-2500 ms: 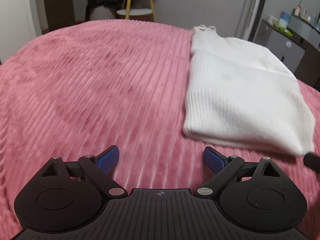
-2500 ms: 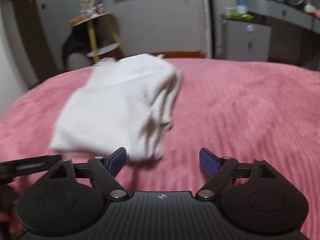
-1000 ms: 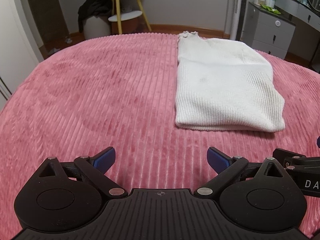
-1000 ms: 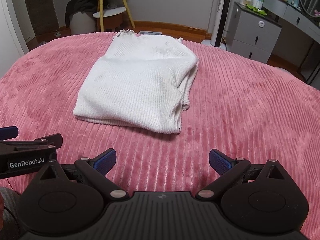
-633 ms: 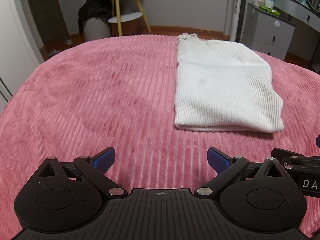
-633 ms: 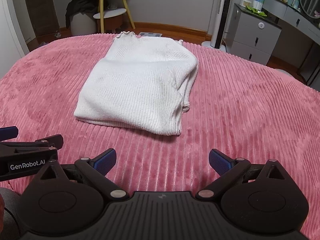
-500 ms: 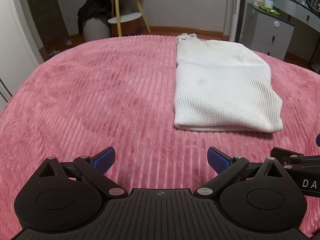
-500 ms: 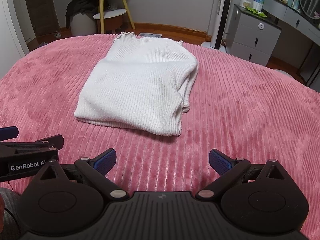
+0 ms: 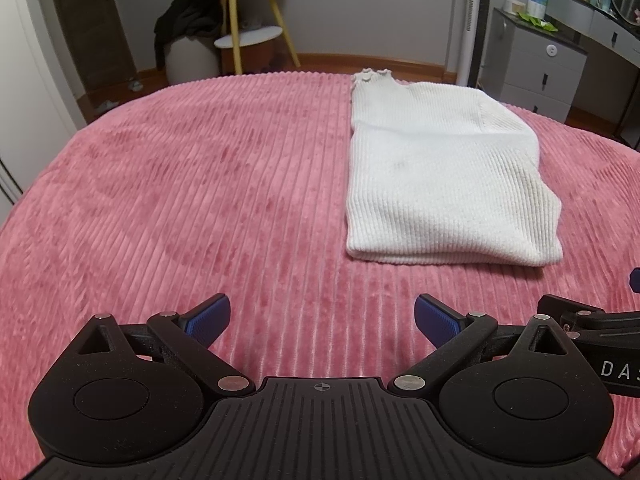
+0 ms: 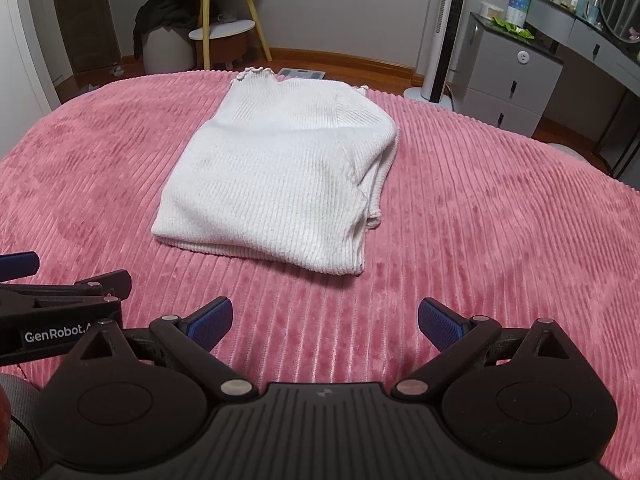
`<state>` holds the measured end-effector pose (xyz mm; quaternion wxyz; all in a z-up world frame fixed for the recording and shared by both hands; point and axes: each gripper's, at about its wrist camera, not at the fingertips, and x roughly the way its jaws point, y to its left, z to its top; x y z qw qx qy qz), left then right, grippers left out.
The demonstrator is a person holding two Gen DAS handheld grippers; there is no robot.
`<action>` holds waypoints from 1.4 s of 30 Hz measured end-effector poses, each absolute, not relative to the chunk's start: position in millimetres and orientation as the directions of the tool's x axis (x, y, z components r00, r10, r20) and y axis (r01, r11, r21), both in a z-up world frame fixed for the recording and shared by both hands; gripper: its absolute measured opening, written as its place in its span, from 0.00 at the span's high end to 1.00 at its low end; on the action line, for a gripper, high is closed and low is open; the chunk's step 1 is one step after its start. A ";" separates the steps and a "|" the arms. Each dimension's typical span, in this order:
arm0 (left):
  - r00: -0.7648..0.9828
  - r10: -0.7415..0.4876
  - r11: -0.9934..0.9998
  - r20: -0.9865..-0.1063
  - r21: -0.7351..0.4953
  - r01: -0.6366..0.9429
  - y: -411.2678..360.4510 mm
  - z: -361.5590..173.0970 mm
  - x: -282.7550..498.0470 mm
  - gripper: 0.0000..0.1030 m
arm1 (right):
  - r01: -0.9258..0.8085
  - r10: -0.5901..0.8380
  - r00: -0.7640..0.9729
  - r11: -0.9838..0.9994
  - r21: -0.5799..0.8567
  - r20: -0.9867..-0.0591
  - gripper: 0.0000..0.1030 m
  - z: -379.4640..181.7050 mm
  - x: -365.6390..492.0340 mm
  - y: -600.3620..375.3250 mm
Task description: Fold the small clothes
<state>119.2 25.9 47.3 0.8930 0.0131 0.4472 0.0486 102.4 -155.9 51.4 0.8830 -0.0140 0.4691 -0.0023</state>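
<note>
The folded white ribbed sweater lies flat on the pink corduroy bedspread, its frilled collar at the far end. My right gripper hovers near the sweater's near folded edge, fingers spread wide and holding nothing. My left gripper, just left of the sweater's near corner, is equally spread and empty.
</note>
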 end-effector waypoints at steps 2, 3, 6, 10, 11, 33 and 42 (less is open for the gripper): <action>0.595 0.098 0.995 -0.798 0.066 -0.075 26.0 47.2 119.4 0.02 | -0.008 -0.016 0.559 1.000 -0.025 -0.829 0.04 51.4 102.5 -156.5; 0.595 0.098 0.995 -0.798 0.066 -0.075 26.0 47.2 119.3 0.02 | -0.007 -0.017 0.559 1.000 -0.025 -0.829 0.04 51.6 102.4 -156.6; 0.596 0.098 0.995 -0.797 0.066 -0.074 24.9 47.7 119.3 0.02 | -0.007 -0.015 0.562 1.000 -0.023 -0.827 0.04 52.5 102.0 -156.8; 0.598 0.099 0.995 -0.796 0.069 -0.072 23.3 48.5 119.4 0.02 | -0.010 -0.016 0.565 1.000 -0.027 -0.825 0.04 52.9 101.6 -155.7; 0.598 0.098 0.995 -0.796 0.069 -0.072 23.0 48.6 119.5 0.02 | -0.011 -0.016 0.565 1.000 -0.027 -0.825 0.04 52.8 101.6 -155.7; 0.611 0.100 0.995 -0.785 0.070 -0.073 24.3 52.1 119.6 0.02 | -0.021 -0.016 0.570 0.999 -0.033 -0.821 0.04 57.2 103.1 -152.3; 0.617 0.089 0.996 -0.782 0.059 -0.069 25.4 52.7 119.2 0.02 | -0.022 -0.015 0.571 0.999 -0.033 -0.821 0.04 57.3 103.0 -152.7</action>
